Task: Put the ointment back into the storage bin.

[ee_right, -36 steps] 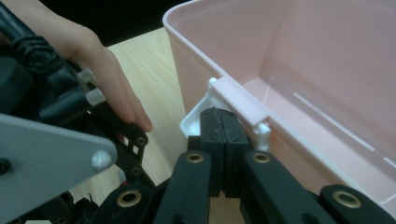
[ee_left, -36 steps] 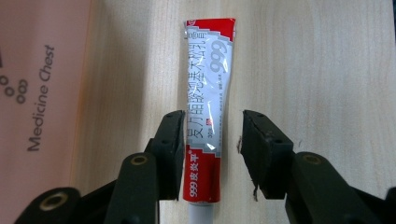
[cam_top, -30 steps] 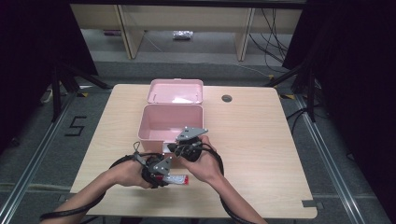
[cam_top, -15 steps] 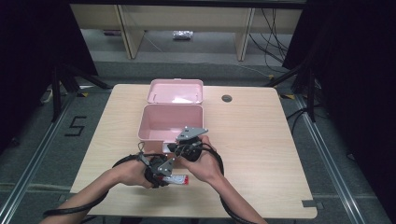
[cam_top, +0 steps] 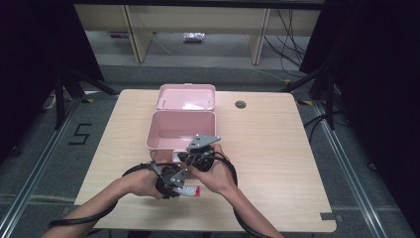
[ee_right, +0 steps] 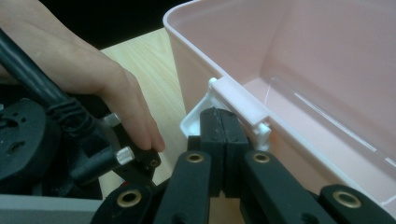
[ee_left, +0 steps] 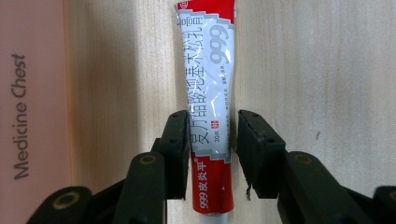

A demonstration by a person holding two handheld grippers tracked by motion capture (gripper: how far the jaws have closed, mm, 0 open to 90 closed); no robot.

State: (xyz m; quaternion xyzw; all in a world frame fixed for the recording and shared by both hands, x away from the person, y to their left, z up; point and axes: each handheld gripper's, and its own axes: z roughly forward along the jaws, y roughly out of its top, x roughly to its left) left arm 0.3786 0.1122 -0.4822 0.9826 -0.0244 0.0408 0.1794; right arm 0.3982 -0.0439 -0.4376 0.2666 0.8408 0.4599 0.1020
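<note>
On the desk [cam_top: 277, 148], just in front of the open pink medicine chest [cam_top: 181, 130], lies a red-and-white ointment tube [ee_left: 210, 107]. The left hand-held gripper [ee_left: 212, 135] straddles it; its jaws have just been closing in, one pad at the tube's edge, the other a hair off, so no real grip yet. I'd close gently on the tube's middle and keep it square, since a soft tube can squash or twist away. The right hand-held gripper [ee_right: 219, 128] has its jaws fully together, parked against the chest's white front latch [ee_right: 238, 105]; whether it pinches the latch I can't tell. That latch contact shows up close in the right gripper view, while the high view gives the overall layout, with the tube [cam_top: 190, 190] tiny.
</note>
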